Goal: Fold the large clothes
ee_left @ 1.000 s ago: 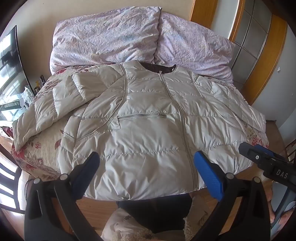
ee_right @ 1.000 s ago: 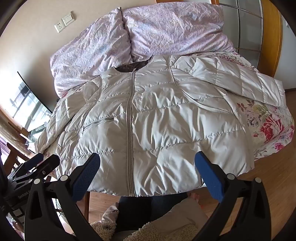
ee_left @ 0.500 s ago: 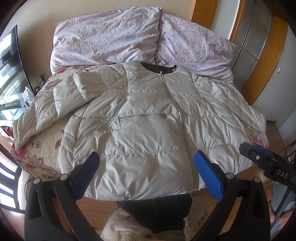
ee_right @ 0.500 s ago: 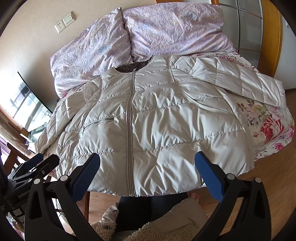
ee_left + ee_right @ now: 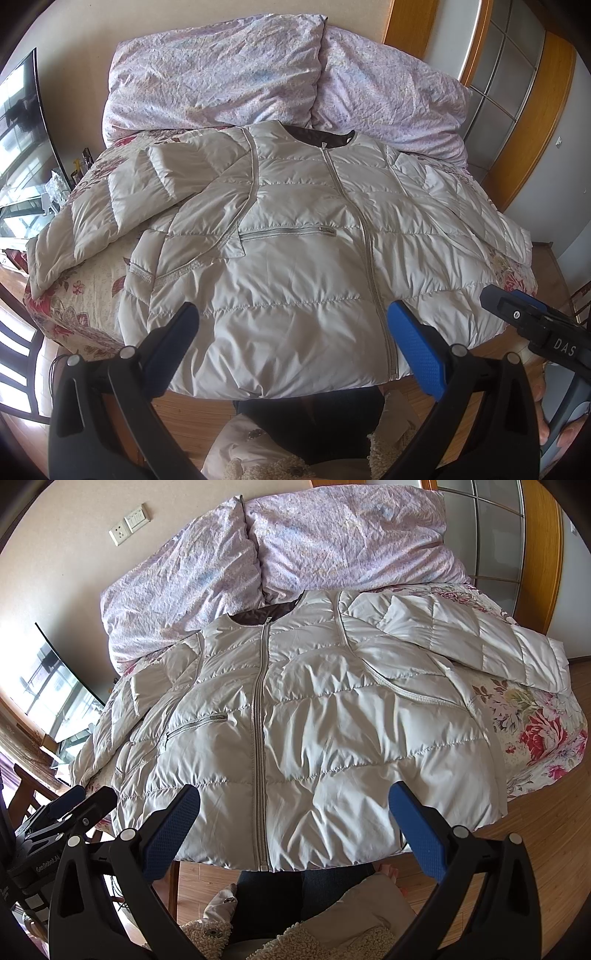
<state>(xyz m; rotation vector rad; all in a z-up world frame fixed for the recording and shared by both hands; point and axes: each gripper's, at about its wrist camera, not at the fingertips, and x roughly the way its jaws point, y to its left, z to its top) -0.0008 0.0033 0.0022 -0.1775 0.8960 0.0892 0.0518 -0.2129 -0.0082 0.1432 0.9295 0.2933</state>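
Nothing has moved since the earlier frames: both grippers hover in the same places. Left gripper [image 5: 291, 343] and right gripper [image 5: 293, 821] have jaws spread wide and grasp nothing. Beyond the fingertips, the white quilted jacket [image 5: 295, 258] lies front-up and zipped on the bed [image 5: 535, 734], hem overhanging the near edge, sleeves spread outward. Two lilac pillows [image 5: 221, 70] lean against the wall; wooden flooring [image 5: 546, 834] surrounds the bed.
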